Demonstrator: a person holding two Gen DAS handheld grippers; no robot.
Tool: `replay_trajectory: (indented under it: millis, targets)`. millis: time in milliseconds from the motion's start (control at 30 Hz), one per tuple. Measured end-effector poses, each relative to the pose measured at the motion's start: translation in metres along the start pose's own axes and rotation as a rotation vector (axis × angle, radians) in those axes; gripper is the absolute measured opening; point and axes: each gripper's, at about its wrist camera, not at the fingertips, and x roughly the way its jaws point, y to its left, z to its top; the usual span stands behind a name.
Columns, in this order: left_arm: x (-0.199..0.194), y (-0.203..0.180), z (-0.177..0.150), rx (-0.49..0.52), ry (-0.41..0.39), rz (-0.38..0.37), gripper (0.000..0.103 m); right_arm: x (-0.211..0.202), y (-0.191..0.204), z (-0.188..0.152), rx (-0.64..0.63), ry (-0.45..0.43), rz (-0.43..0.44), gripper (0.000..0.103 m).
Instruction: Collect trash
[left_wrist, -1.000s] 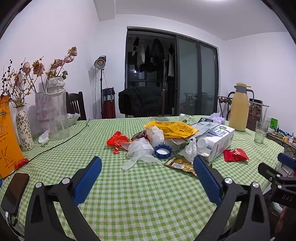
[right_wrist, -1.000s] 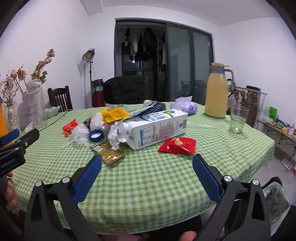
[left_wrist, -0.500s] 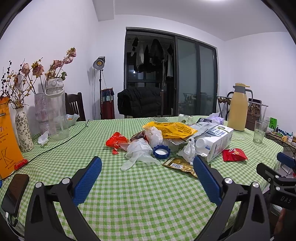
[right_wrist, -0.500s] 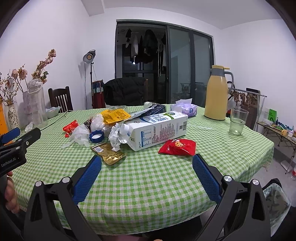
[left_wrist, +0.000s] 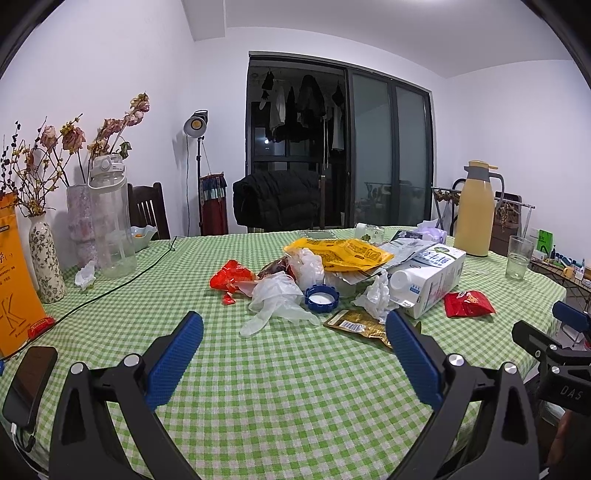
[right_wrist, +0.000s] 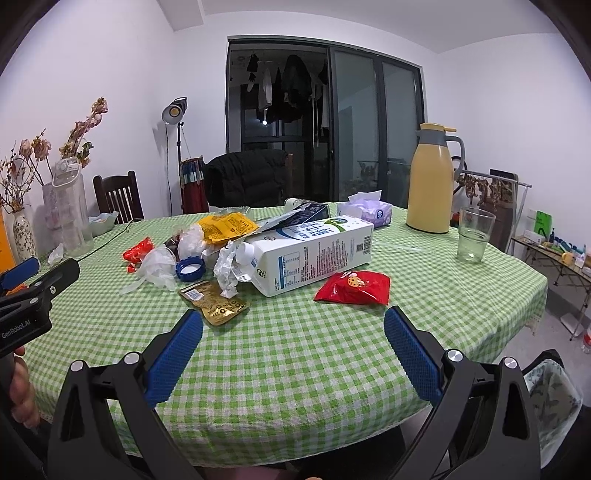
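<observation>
A round table (right_wrist: 332, 354) covered in a green checked cloth carries a heap of trash at its middle. Two hand-held grippers hover above the near edge, both with blue-padded jaws spread wide and nothing between them.

The right hand-held gripper (right_wrist: 293, 347) faces a red snack packet (right_wrist: 354, 287), which lies flat just ahead of it and slightly to the right, apart from the heap. Behind the packet a white milk carton (right_wrist: 314, 251) rests on its side, its long axis running from near left to far right. A gold wrapper (right_wrist: 214, 301) lies ahead and to the left.

The left hand-held gripper (left_wrist: 293, 350) faces a clear plastic glove (left_wrist: 275, 299), a blue cap (left_wrist: 321, 299) and the gold wrapper (left_wrist: 360, 323), which lies just ahead of its right jaw.

The red packet looks like the easiest pick for the right side, being nearest and lying alone. A lined bin (right_wrist: 550, 395) sits on the floor at the lower right, beyond the table edge.
</observation>
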Motion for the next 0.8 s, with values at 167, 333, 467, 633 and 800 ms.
replay_trajectory:
  millis: [167, 333, 467, 633, 800]
  targets:
    - [0.0, 0.0, -0.001, 0.003, -0.006, 0.002, 0.096, 0.001, 0.001, -0.001, -0.001, 0.004, -0.005, 0.095]
    - [-0.002, 0.003, 0.005, 0.005, -0.021, 0.015, 0.096, 0.0, 0.004, -0.001, -0.012, -0.001, 0.0, 0.095]
    - [-0.004, 0.004, 0.012, 0.001, -0.045, 0.024, 0.096, -0.001, 0.003, 0.0, -0.015, -0.005, 0.0, 0.095]
    - [-0.007, 0.001, 0.017, 0.015, -0.059, 0.029, 0.096, -0.002, 0.0, 0.001, -0.001, -0.01, 0.006, 0.095]
    - [-0.004, -0.006, 0.016, 0.017, -0.04, 0.015, 0.096, -0.003, -0.002, 0.001, 0.005, -0.016, 0.007, 0.095]
